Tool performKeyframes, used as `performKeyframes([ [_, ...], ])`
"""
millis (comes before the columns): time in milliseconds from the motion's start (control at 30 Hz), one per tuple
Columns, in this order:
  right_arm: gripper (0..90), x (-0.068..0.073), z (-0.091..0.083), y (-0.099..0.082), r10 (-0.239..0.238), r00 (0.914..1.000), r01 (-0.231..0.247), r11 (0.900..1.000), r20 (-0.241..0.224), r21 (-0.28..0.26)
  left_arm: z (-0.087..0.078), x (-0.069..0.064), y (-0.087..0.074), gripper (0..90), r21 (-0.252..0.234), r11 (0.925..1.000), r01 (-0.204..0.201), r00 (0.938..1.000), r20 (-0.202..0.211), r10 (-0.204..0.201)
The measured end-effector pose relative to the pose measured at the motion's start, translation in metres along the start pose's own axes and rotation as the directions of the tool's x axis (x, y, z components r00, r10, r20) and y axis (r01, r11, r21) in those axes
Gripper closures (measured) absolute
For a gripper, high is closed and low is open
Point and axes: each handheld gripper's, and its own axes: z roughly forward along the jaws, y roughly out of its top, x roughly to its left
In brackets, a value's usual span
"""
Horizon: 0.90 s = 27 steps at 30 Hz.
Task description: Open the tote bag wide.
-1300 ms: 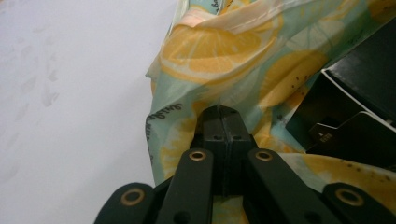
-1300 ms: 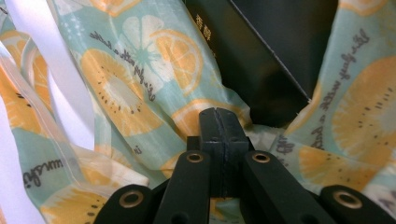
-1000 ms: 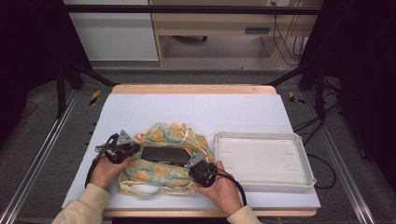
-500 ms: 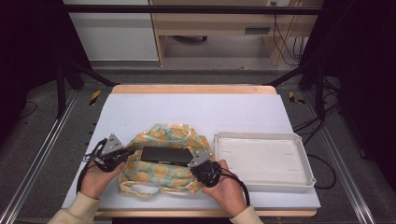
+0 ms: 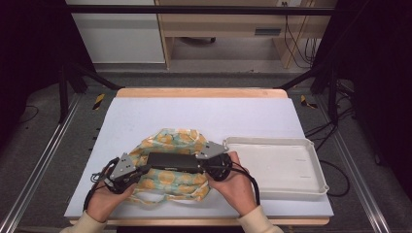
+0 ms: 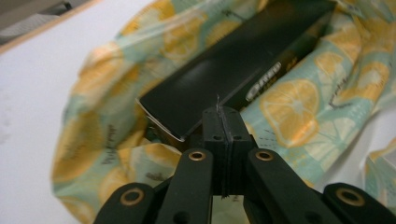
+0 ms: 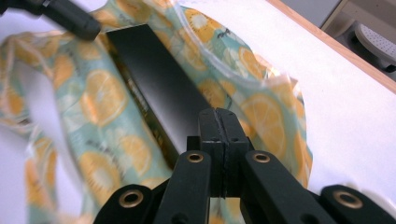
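Note:
A long black box (image 5: pixel 172 161) lies on a crumpled lemon-print bag (image 5: pixel 170 183) at the front middle of the white table (image 5: pixel 204 116). My left gripper (image 5: pixel 145 169) is shut and empty, its tip at the box's left end. In the left gripper view the closed tips (image 6: pixel 223 114) sit just before the box's near corner (image 6: pixel 224 70), with bag cloth (image 6: pixel 289 102) around it. My right gripper (image 5: pixel 201 164) is shut too, tip at the box's right end. The right gripper view shows its tips (image 7: pixel 218 116) over the box end (image 7: pixel 159 79), bag (image 7: pixel 102 102) beneath.
A shallow white tray (image 5: pixel 291 167) stands right of the bag, close to the right hand. The table's wooden far edge (image 5: pixel 199 92) runs behind. Metal rails flank the table on both sides. The far half of the table is bare white surface.
The right gripper rose from the bag's near right edge to the box's right end. The left gripper swung out left, then came back to the box's left end. The box stayed put.

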Motion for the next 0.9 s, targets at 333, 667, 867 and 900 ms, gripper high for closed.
performKeyframes([
  [333,90.0,0.000,0.043,0.012,-0.067,0.9976,0.065,0.9933,0.017,0.095,0.010,-0.009,-0.006,90.0,0.085,0.9954,-0.043,0.9987,0.030,0.041],
  [667,90.0,-0.030,0.052,-0.001,-0.002,0.9964,-0.014,0.9833,0.084,0.182,0.014,-0.012,-0.008,90.0,0.105,0.9933,-0.047,0.9982,0.043,0.043],
  [867,90.0,-0.045,0.057,-0.012,0.040,0.9933,-0.063,0.9735,0.109,0.220,0.018,-0.013,-0.010,90.0,0.132,0.9901,-0.049,0.9980,0.047,0.043],
  [900,90.0,-0.047,0.058,-0.014,0.045,0.9932,-0.068,0.9720,0.107,0.225,0.018,-0.013,-0.010,90.0,0.134,0.9897,-0.052,0.9979,0.047,0.046],
])
